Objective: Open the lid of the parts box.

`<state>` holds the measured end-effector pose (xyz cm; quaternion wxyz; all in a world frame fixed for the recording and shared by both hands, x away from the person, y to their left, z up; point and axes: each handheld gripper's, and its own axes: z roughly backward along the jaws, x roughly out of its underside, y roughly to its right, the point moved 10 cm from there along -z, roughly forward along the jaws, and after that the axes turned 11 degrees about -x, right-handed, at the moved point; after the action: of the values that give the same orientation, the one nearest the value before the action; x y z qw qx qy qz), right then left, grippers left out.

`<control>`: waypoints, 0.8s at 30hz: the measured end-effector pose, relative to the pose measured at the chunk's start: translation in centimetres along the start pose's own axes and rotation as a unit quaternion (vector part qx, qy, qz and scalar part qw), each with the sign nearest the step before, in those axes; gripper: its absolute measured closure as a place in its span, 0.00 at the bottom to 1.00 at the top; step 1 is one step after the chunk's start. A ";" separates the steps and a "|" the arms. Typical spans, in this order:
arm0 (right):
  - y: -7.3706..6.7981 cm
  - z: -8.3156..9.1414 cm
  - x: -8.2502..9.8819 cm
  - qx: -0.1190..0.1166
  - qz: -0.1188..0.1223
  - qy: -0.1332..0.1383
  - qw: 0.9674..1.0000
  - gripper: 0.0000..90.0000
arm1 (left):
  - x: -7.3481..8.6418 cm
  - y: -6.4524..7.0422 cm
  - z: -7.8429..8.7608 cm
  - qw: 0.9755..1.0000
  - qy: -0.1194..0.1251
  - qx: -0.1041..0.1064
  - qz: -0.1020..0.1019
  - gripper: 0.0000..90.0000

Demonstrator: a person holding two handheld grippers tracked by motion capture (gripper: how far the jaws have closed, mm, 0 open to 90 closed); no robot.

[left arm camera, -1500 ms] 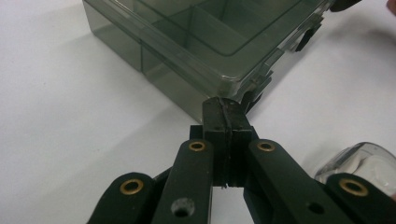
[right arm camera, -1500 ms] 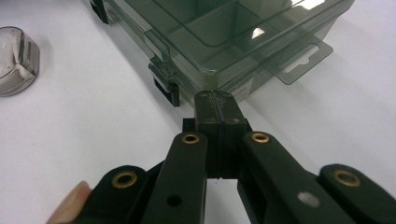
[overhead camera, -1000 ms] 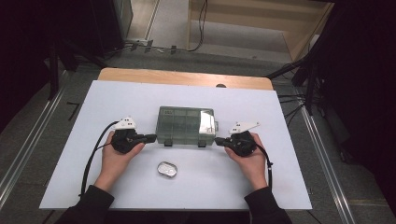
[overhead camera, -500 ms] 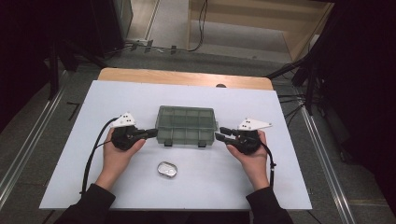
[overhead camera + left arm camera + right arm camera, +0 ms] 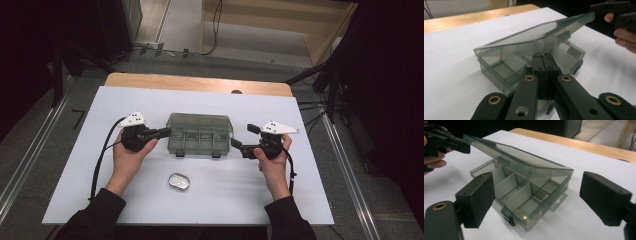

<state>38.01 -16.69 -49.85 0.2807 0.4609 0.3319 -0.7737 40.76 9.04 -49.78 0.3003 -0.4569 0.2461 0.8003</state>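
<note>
A smoky clear compartment box [image 5: 200, 134] sits mid-table on the white sheet [image 5: 300, 190]. Its lid [image 5: 534, 35] is tilted up off the base [image 5: 499, 68] at one side. My left gripper [image 5: 165, 132] is shut on the lid's left edge; in the left gripper view the jaws [image 5: 544, 62] meet under that raised edge. My right gripper [image 5: 242, 136] stands just right of the box, and its jaws have just been opening. Its pads [image 5: 477, 197] sit wide apart, touching nothing, with the box [image 5: 524, 192] and its empty compartments ahead of them. The left gripper [image 5: 461, 145] grips the lid's far corner.
A small oval metal tin [image 5: 179, 182] lies on the sheet in front of the box, between the two forearms. A wooden table edge [image 5: 200, 82] runs behind the sheet. Cables and dark stands sit on the floor beyond.
The right gripper has let go of the box, opened wide and drawn back to the right. The left gripper has lifted slightly with the lid's edge in it.
</note>
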 end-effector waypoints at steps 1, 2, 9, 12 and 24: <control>0.1 -0.1 -0.1 0.008 -0.001 -0.001 1.000 0.00 | -0.6 -0.2 -0.1 1.000 0.005 -0.002 0.002 0.99; 0.1 -0.1 -0.1 0.008 -0.001 -0.001 1.000 0.00 | -0.6 -0.2 -0.1 1.000 0.005 -0.002 0.002 0.99; 1.2 -0.8 -1.0 0.040 0.003 0.014 0.999 0.00 | -2.2 -1.0 -0.7 1.000 0.016 -0.007 0.007 0.99; 1.6 -1.2 -1.6 0.037 0.010 0.024 0.999 0.00 | -2.7 -1.4 -1.1 0.999 0.026 -0.012 0.017 0.99; 2.7 -2.7 -3.2 0.089 0.016 0.058 0.994 0.41 | -3.8 -2.0 -2.1 0.998 0.049 -0.022 0.026 0.99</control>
<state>42.76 -15.87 -48.58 0.2315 0.5331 0.2700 -0.7677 44.97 8.06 -47.64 0.2568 -0.4954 0.2544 0.7899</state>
